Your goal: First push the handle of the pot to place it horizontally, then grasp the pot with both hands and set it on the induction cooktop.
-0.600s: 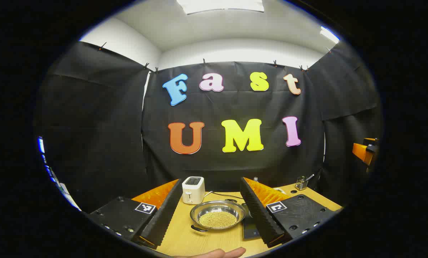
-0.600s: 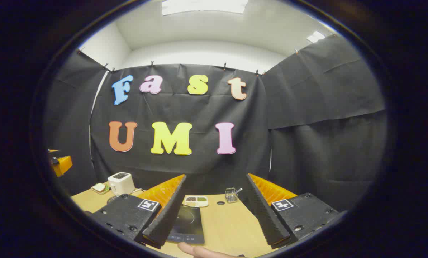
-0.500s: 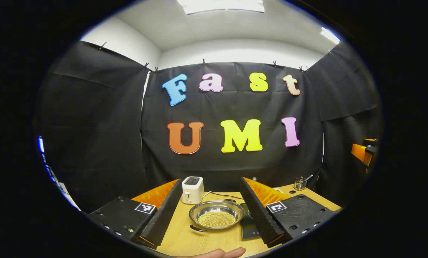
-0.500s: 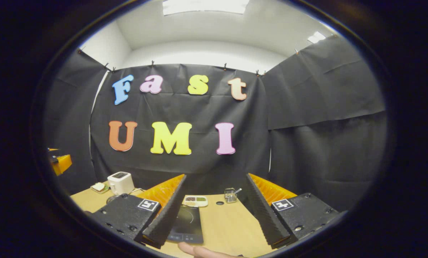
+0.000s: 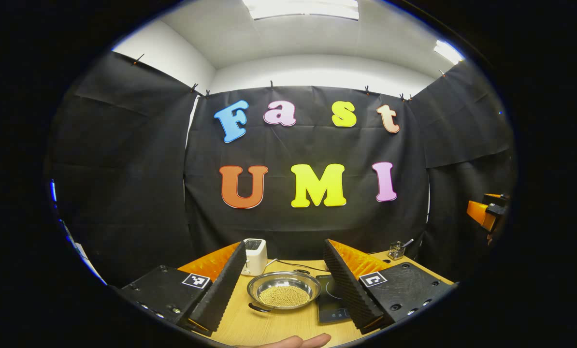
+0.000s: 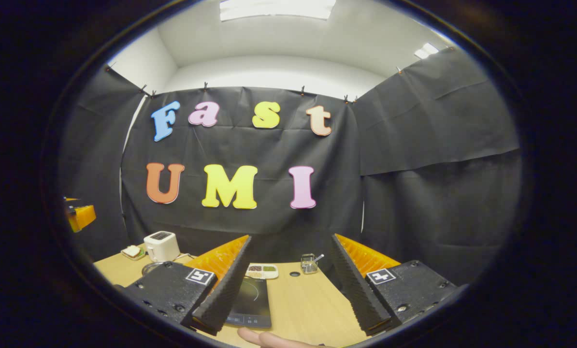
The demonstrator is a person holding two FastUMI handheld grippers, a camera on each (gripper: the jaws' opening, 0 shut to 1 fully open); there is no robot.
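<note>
A steel pot with yellowish grains in it stands on the wooden table, seen between my left gripper's fingers. One dark handle points toward the front left. The black induction cooktop lies right beside the pot, on its right. My left gripper is open and hangs short of the pot, touching nothing. In the right gripper view the cooktop lies low, partly behind the left finger. My right gripper is open too, with nothing between its fingers.
A white toaster stands behind the pot. A plate with bread, a white tray of beans and a small wire holder sit along the back. The other gripper's orange body is at the far right. A fingertip shows below.
The left gripper view has shifted: pot, toaster and cooktop now sit a little further left and look slightly smaller. The pot has not moved on the table. The right gripper barely moved.
</note>
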